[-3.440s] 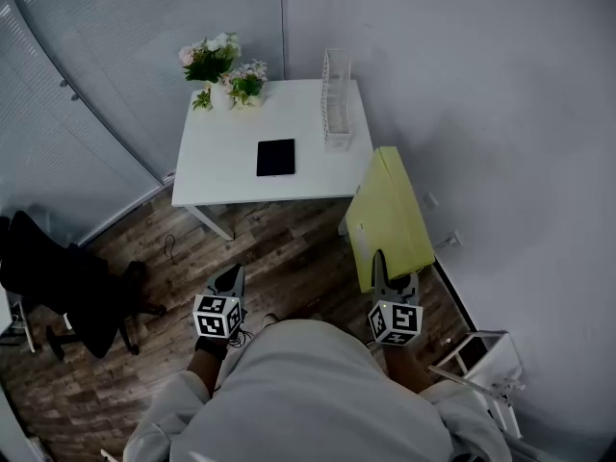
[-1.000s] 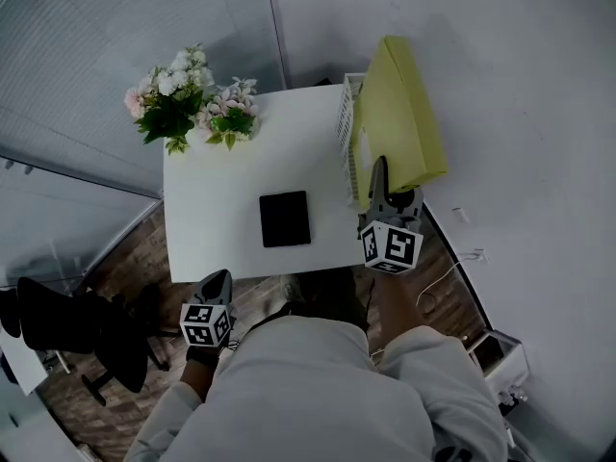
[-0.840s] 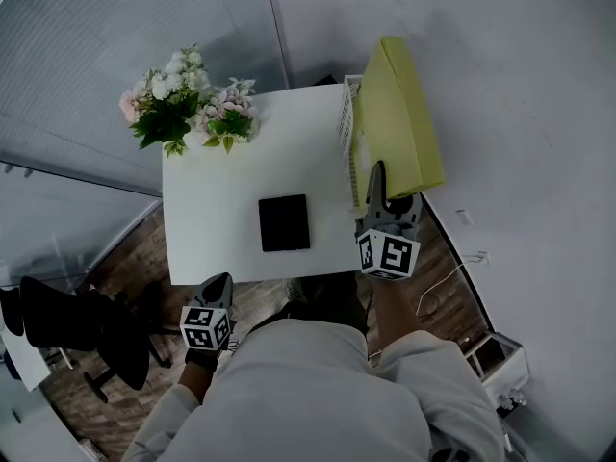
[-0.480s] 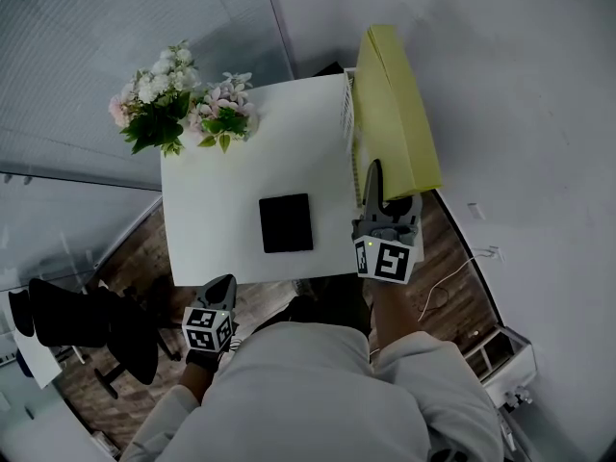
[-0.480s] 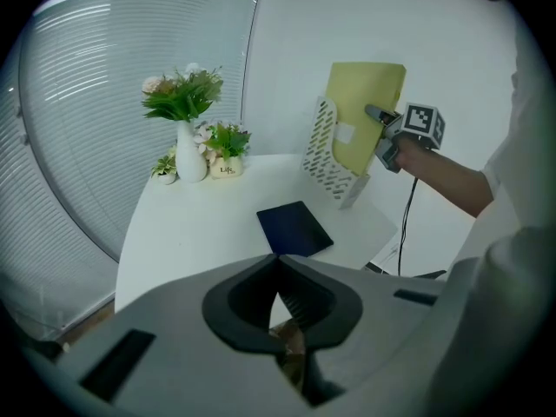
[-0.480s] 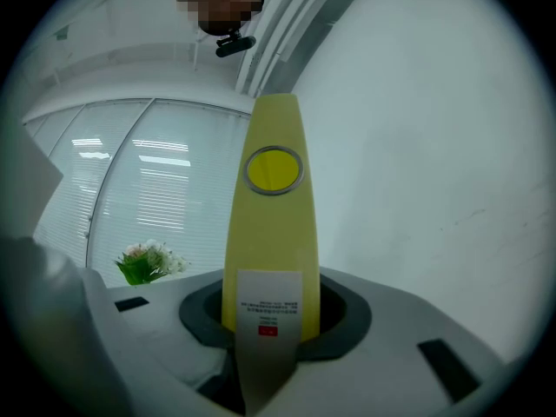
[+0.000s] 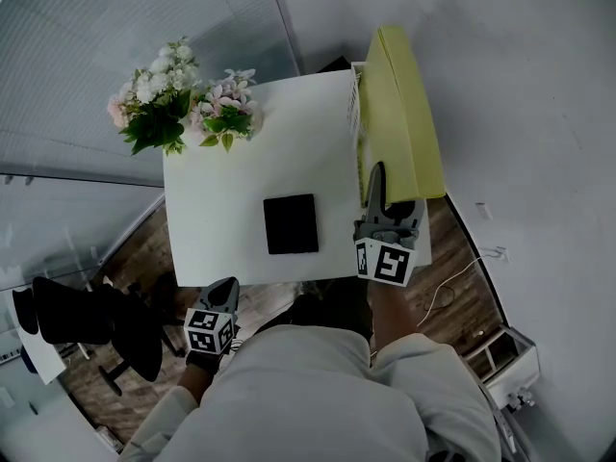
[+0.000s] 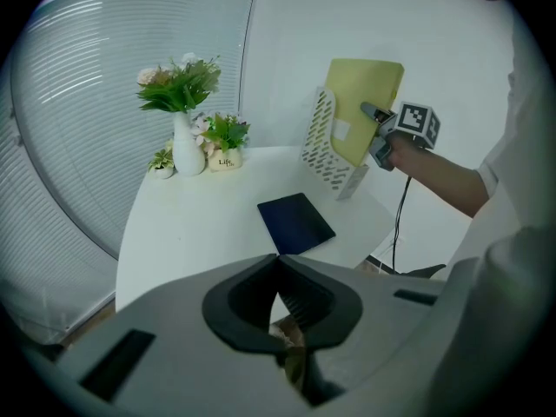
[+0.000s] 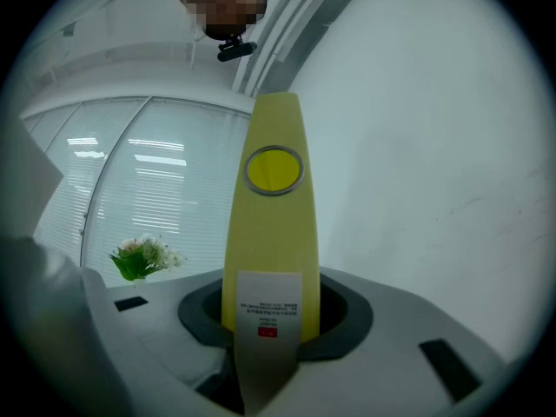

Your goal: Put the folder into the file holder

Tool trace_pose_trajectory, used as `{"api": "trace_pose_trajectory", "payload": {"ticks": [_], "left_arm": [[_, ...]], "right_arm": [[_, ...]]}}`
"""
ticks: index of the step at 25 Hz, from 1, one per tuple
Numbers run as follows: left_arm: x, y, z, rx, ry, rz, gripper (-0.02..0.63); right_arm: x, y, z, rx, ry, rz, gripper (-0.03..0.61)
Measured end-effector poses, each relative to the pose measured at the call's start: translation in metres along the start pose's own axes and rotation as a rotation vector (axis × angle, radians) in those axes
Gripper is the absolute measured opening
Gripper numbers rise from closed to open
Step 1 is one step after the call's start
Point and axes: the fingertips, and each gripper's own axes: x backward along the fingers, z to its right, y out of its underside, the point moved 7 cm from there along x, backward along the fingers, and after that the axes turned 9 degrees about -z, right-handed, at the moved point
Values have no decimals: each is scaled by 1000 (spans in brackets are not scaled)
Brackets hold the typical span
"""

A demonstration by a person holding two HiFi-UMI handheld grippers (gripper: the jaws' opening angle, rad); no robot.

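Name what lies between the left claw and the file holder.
A dark flat pad on the white table, between left claw and file holder; the left gripper view shows it.

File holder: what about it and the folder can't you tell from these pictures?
- Head view: folder covers most of the holder; only a mesh strip shows.
- Left gripper view: holder's wall hides the folder's bottom edge, so its depth is unclear.
- Right gripper view: label print too small; holder out of view.
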Motion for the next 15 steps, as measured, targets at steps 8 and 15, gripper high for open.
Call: {"api": "trace_pose_trajectory", "payload": {"ticks": [8,15], "left_arm": [[-2,-3,-8,5,11,5,8],[-6,-12,-7,9,29,32,8]], "right_arm": [[2,38,-7,38,12,-112,173],[0,68,-12,83,5,-293,192]]}}
